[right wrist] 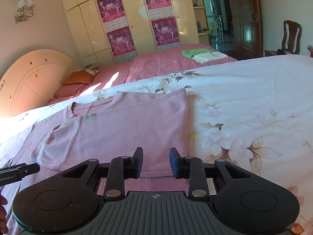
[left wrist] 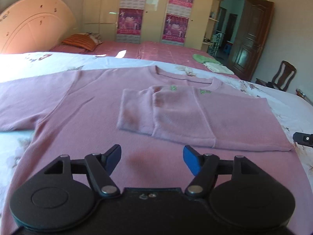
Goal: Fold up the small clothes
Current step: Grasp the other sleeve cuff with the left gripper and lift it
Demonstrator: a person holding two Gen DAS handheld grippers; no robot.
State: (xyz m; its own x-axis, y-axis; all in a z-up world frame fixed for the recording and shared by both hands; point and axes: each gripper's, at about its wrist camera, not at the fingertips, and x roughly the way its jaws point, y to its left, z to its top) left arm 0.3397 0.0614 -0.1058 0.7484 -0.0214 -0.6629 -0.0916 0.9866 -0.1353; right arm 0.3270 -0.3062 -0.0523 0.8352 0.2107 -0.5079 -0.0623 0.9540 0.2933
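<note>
Left wrist view: one pink knit shirt, right side folded over, lies on the floral white bedsheet; the left gripper hovers wide, empty. Four magenta posters on the cream wardrobe.

Right wrist view: right gripper, partly parted, holds nothing, above the shirt's near edge.

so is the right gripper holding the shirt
No, the right gripper stands open above the pink shirt, with cloth showing in the gap and neither pad pressing on it.

- 1 pink shirt, one side folded over
- 2 tools: left, right
- 4 posters
- 2 folded cloths: green, white
- 1 chair
- 2 beds
</note>
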